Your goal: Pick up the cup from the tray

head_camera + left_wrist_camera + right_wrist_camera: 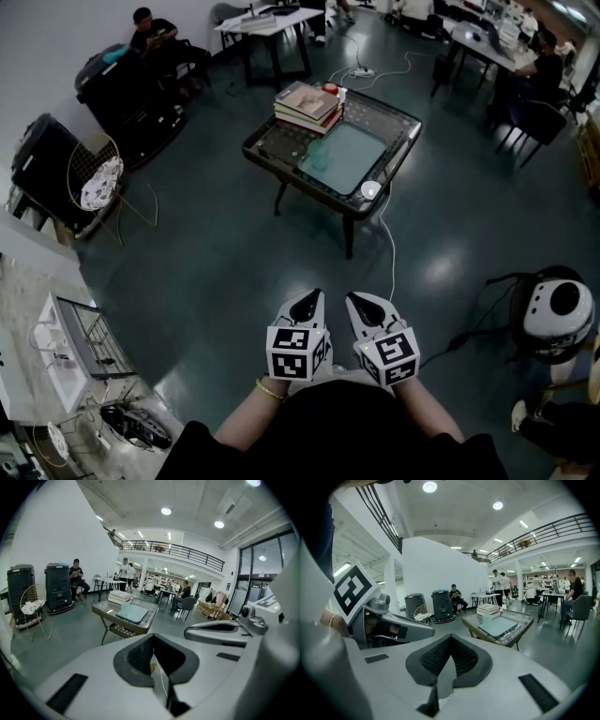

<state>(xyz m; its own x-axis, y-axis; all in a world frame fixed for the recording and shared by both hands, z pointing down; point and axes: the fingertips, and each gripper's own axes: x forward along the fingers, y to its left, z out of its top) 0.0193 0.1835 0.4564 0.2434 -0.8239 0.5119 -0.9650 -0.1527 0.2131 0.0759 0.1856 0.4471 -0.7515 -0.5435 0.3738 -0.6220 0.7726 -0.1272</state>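
Observation:
A translucent pale cup (319, 156) stands on a teal tray (345, 157) that lies on a low glass-topped table (272, 145), well ahead of me across open floor. Both grippers hang side by side low in the head view, far short of the table. My left gripper (307, 302) is shut with nothing in it, and my right gripper (367, 305) is also shut and holds nothing. The left gripper view shows the cup (125, 607) and tray (137, 613) beyond its closed tips (153, 639). From the right gripper (450, 639) I see the cup (487, 620) on the tray (505, 626).
A stack of books (307, 103) sits on the table behind the tray, and a small white round object (370, 190) on its near corner. A white cable (389, 246) runs over the floor. A wire chair (94, 176) and black bins stand left; people sit at desks behind.

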